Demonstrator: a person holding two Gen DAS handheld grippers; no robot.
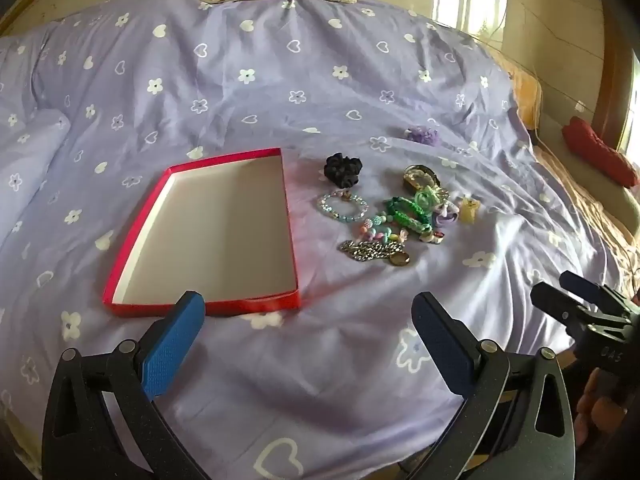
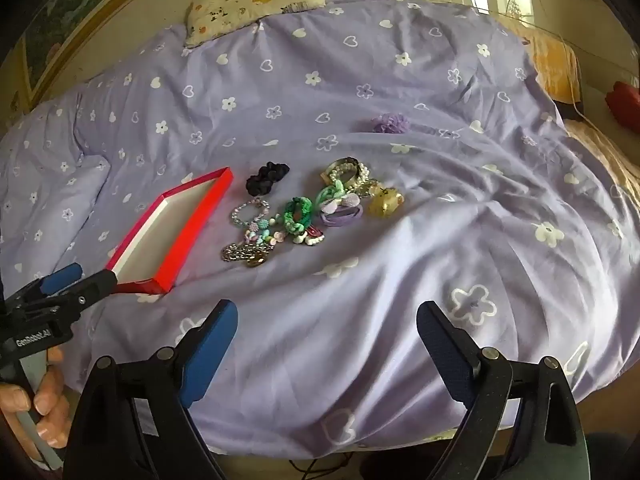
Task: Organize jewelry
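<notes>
- The left claw (image 1: 308,344) is spread wide over the purple bedspread (image 1: 320,360), nothing between its blue pads, just short of the red tray's near edge.
- The right claw (image 2: 326,350) is likewise spread and bare, hovering over the quilt on the bed.
- The red tray (image 1: 120,268) lies flat, white inside.
- Just beside it, to its right, sits the jewelry heap (image 1: 384,216): a black scrunchie (image 1: 343,169), bead bracelet (image 1: 342,205), silver chain (image 1: 372,251).
- A purple scrunchie (image 1: 422,136) lies apart, farther back.
</notes>
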